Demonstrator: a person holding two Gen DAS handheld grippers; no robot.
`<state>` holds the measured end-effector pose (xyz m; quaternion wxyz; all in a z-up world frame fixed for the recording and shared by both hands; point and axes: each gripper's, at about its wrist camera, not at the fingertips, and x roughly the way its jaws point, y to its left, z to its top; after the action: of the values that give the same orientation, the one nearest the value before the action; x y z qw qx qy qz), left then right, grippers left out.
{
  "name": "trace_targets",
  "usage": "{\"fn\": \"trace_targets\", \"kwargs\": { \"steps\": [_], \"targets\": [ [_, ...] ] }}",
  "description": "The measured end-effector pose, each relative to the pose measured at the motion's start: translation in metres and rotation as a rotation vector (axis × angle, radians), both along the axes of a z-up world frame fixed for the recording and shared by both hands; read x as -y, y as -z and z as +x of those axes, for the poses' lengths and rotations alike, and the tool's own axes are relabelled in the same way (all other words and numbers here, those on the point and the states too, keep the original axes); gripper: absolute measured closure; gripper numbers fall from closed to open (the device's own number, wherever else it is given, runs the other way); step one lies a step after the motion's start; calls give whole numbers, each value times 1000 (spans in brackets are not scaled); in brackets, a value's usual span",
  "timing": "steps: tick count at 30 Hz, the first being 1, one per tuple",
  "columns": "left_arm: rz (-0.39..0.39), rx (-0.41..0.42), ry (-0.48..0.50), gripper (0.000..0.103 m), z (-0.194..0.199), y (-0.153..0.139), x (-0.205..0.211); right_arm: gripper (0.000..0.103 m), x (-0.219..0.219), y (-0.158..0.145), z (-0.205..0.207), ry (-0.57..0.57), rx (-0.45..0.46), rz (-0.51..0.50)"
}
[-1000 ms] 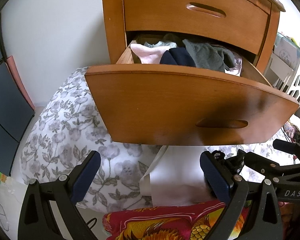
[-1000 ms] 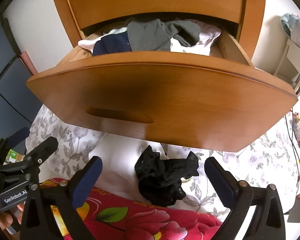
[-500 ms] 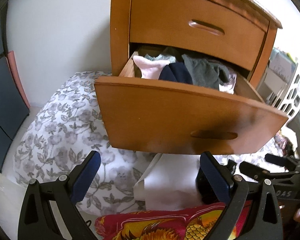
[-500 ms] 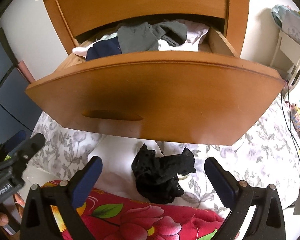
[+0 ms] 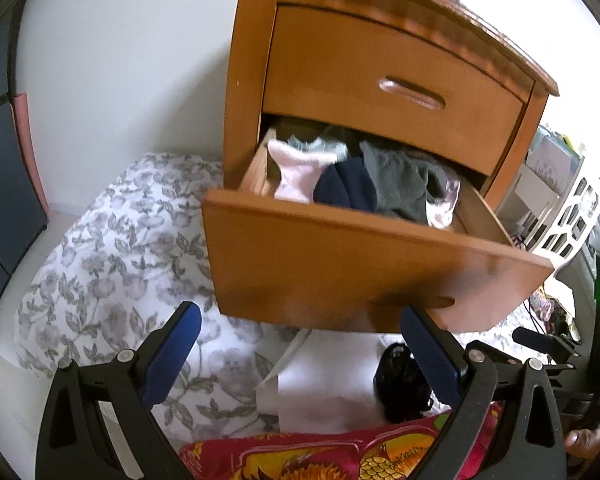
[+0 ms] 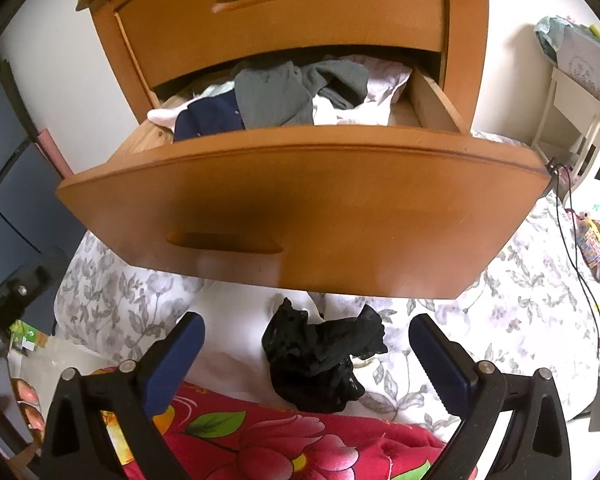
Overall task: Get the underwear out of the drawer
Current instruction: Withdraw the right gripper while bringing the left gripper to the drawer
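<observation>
Wooden drawer [image 5: 372, 276] fills most of the left wrist view, pulled out of the nightstand [image 5: 384, 60] with a heap of clothes [image 5: 364, 184] stuffed inside: pink, navy, grey. The left gripper [image 5: 300, 352] has its jaws spread wide with nothing in them, and compared to a second ago it has backed off and lifted, so now you see down into the drawer and even the nightstand top, where before the drawer front towered over the lens. Near right, half hidden behind the right finger, there's the black underwear [image 5: 400, 384] lying on a white cloth [image 5: 324, 388] on the floral bedding [image 5: 112, 248]. Over in the right wrist view, the right gripper [image 6: 306, 354] is also wide open and empty, with that black underwear [image 6: 320, 360] crumpled between its fingers but not touched, just beyond a red floral blanket [image 6: 268, 440]. It has pulled back and up too; the drawer [image 6: 300, 220] looks smaller and more of the pile shows. My read: one piece is already out and dropped on the bed, and both grippers are lining up to reach into the drawer for another.
</observation>
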<state>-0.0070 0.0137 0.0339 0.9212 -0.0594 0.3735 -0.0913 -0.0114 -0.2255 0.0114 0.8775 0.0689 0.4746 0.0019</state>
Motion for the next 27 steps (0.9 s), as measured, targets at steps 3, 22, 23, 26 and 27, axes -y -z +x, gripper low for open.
{"fn": "trace_targets", "kwargs": {
  "steps": [3, 22, 23, 26, 27],
  "targets": [
    [13, 24, 3, 3, 1, -10, -1, 0, 3, -2, 1, 8, 8, 4],
    [101, -19, 22, 3, 75, -82, -7, 0, 6, -5, 6, 24, 49, -25],
    [108, -28, 14, 3, 80, -83, -8, 0, 6, -5, 6, 25, 51, -24],
    [107, -52, 6, 3, 99, -89, -10, 0, 8, -5, 5, 35, 55, -12],
    [100, -65, 7, 3, 106, -90, -10, 0, 10, -4, 5, 37, 52, -5]
  ]
}}
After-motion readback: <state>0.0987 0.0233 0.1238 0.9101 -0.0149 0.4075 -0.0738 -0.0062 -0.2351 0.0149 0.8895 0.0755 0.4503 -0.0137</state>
